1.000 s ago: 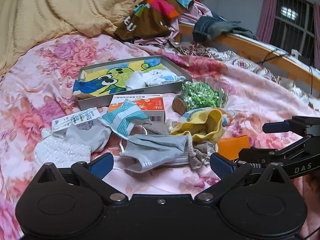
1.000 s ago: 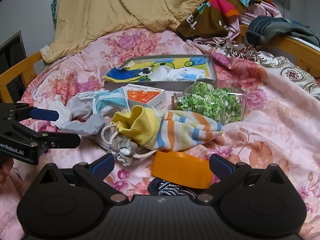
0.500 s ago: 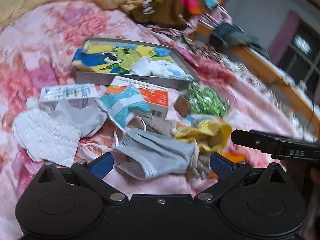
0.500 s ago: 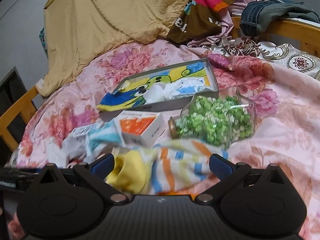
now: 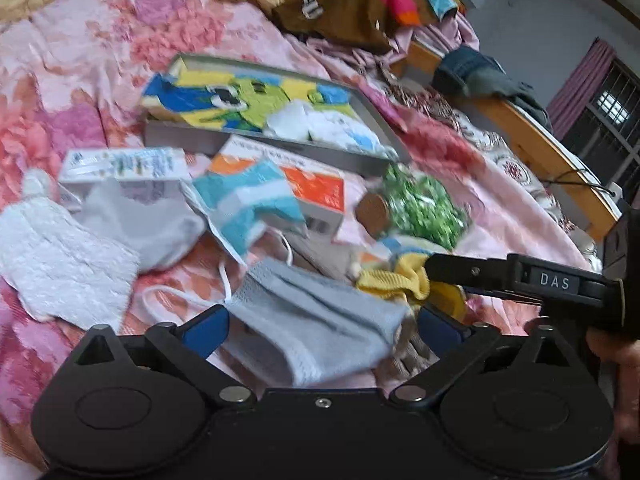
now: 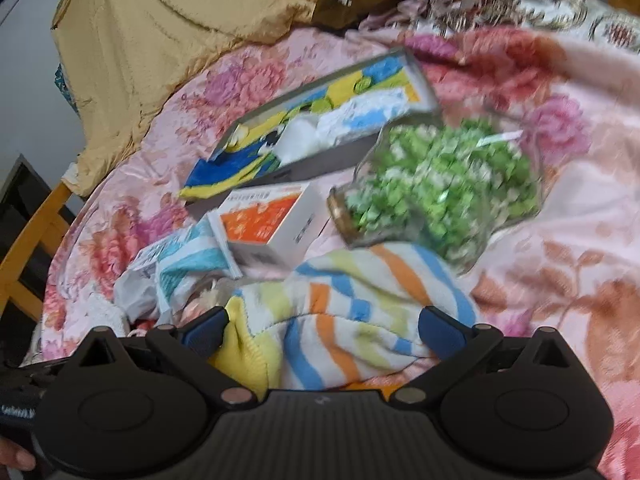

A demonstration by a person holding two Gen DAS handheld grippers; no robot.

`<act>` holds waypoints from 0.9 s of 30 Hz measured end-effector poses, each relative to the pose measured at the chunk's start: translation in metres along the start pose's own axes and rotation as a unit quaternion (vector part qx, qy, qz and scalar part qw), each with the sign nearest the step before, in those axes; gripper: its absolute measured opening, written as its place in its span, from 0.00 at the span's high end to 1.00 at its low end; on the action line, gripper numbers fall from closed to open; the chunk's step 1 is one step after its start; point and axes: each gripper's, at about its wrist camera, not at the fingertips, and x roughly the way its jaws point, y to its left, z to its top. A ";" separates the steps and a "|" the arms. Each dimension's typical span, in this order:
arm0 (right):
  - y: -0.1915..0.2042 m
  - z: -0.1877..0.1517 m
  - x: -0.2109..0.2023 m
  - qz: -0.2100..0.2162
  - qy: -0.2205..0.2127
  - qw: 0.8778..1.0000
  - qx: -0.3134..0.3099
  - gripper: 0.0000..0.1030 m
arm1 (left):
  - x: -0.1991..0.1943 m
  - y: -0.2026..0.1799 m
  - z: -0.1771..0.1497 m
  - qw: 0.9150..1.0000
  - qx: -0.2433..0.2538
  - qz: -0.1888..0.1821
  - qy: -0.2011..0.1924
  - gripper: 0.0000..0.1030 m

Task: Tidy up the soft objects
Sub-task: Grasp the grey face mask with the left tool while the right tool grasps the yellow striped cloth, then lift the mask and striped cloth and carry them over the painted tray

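A grey face mask (image 5: 316,320) lies on the floral bedspread between the open fingers of my left gripper (image 5: 324,326). A striped sock with a yellow cuff (image 6: 352,320) lies between the open fingers of my right gripper (image 6: 322,330); the same sock (image 5: 404,276) shows under the right gripper's arm (image 5: 520,280) in the left wrist view. A white cloth (image 5: 60,264), a grey-white pouch (image 5: 148,224) and a teal striped mask packet (image 5: 248,204) lie to the left. A grey tray (image 5: 192,140) behind them holds a cartoon cloth and white masks.
An orange and white box (image 6: 272,220) and a jar of green bits (image 6: 440,184) lie beside the sock. A white box (image 5: 124,164) sits left of the tray (image 6: 320,160). A yellow blanket (image 6: 180,20) and piled clothes (image 5: 360,4) are behind. A wooden bed rail (image 5: 540,152) runs at right.
Both grippers have moved forward and down toward the pile: the left now frames the grey mask, the right now frames the striped sock. The orange lid is out of sight.
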 end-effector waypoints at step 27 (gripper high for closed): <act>0.003 -0.013 0.007 -0.008 0.015 1.000 0.004 0.61 | -0.007 -0.009 -0.003 0.999 0.041 0.002 -0.020 0.71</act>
